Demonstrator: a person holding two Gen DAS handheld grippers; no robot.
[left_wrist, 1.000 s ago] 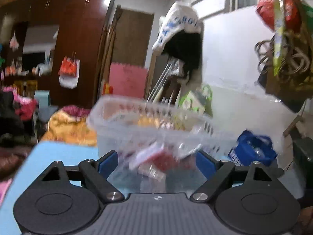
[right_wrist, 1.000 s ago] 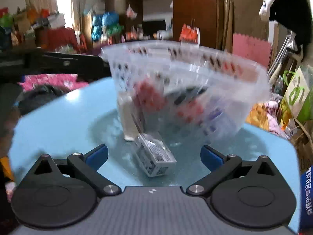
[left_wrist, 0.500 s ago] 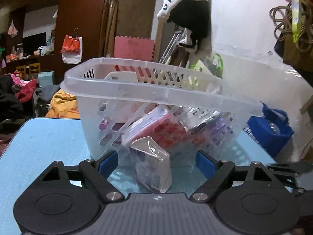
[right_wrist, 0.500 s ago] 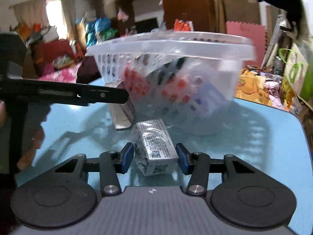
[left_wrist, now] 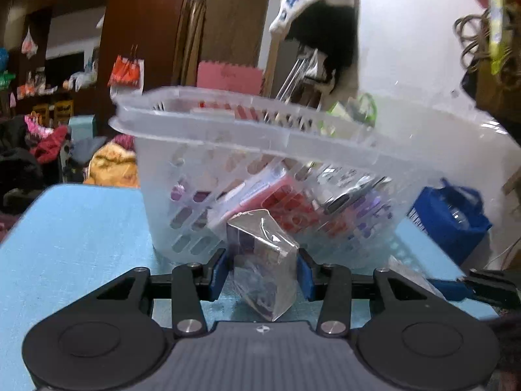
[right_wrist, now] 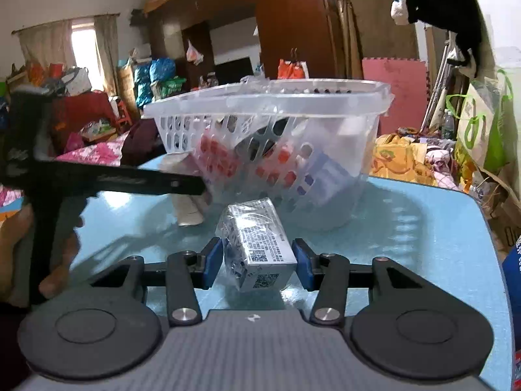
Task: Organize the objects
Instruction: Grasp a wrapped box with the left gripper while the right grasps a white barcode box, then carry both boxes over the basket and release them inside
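A light blue worktop [right_wrist: 423, 228] with rounded corners carries the things, in a crowded room of dark wooden wardrobes [right_wrist: 293, 26], a curtained window [right_wrist: 81, 45], heaps of coloured cloth [right_wrist: 407, 153] and hanging bags.

Toward the far edge of the worktop stands a clear perforated plastic basket [left_wrist: 182, 176] with red, purple and silver packets inside it. In front of its near wall lie two film-wrapped boxes.

The left tongs [left_wrist: 262, 270] are closing on the purple wrapped box [left_wrist: 263, 254]; their blue pads touch its two sides, and the box stands tilted just before the basket wall. The frame is blurred.

The right tongs [right_wrist: 259, 264] pinch the silver printed box [right_wrist: 257, 238] on both sides, low over the worktop, near the basket.

In the right view the left tool's black arm [right_wrist: 130, 182] crosses the worktop's left part, with a hand [right_wrist: 19, 238] at its grip. A blue bag [left_wrist: 452, 218] sits beyond the worktop's right edge.
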